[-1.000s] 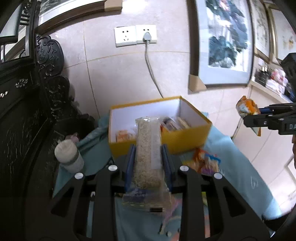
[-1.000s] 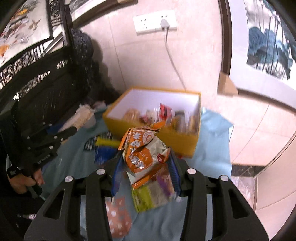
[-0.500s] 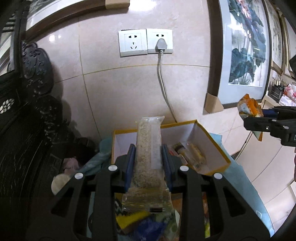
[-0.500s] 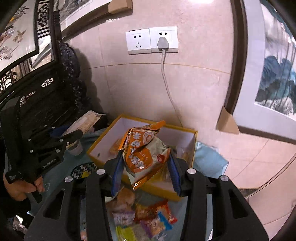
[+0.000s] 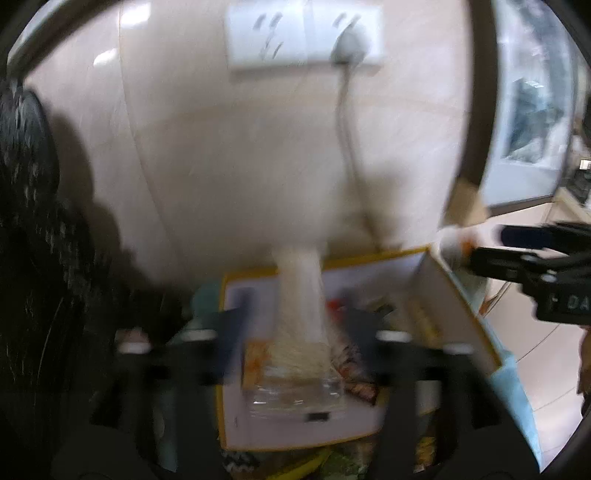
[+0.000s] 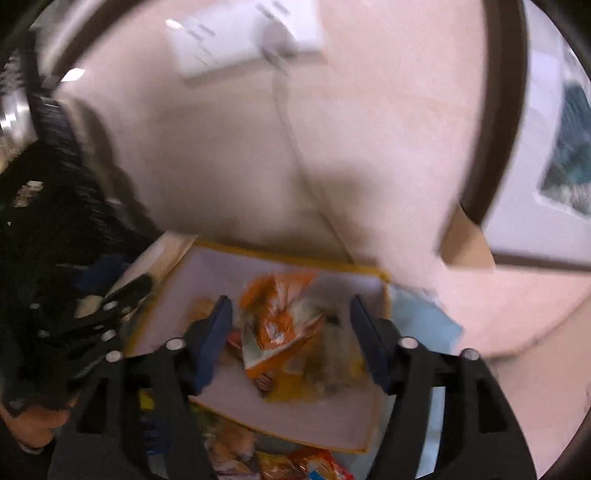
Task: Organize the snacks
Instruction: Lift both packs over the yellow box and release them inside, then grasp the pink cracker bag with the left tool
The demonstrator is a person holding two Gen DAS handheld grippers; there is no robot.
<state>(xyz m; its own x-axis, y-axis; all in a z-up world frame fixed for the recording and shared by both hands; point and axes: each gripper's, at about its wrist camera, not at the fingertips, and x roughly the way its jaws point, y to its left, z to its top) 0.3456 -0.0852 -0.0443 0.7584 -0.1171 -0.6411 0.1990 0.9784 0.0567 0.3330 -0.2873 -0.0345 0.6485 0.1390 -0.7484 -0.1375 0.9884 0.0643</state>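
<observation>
While both jaws spread, clear packet [image 5: 301, 295] and orange bag [image 6: 280, 317] loose over yellow box [image 5: 461, 295] — wall close behind.

Background: beige tiled wall [image 5: 258, 166] with white double socket [image 5: 306, 37], one plug seated, grey cord [image 5: 347, 147] hanging down. Dark-framed painting [image 6: 565, 158] at right. Dark carved wooden furniture [image 5: 33, 221] at left. Motion blur throughout.

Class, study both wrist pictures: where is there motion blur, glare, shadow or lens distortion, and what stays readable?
Left wrist view: heavy motion smear; the clear packet and wall socket streak, a dark shadow lies at left. Right wrist view: also blurred, yet the orange bag over the yellow box reads; glare spot upper left. Both views: fisheye bends the edges.
</observation>
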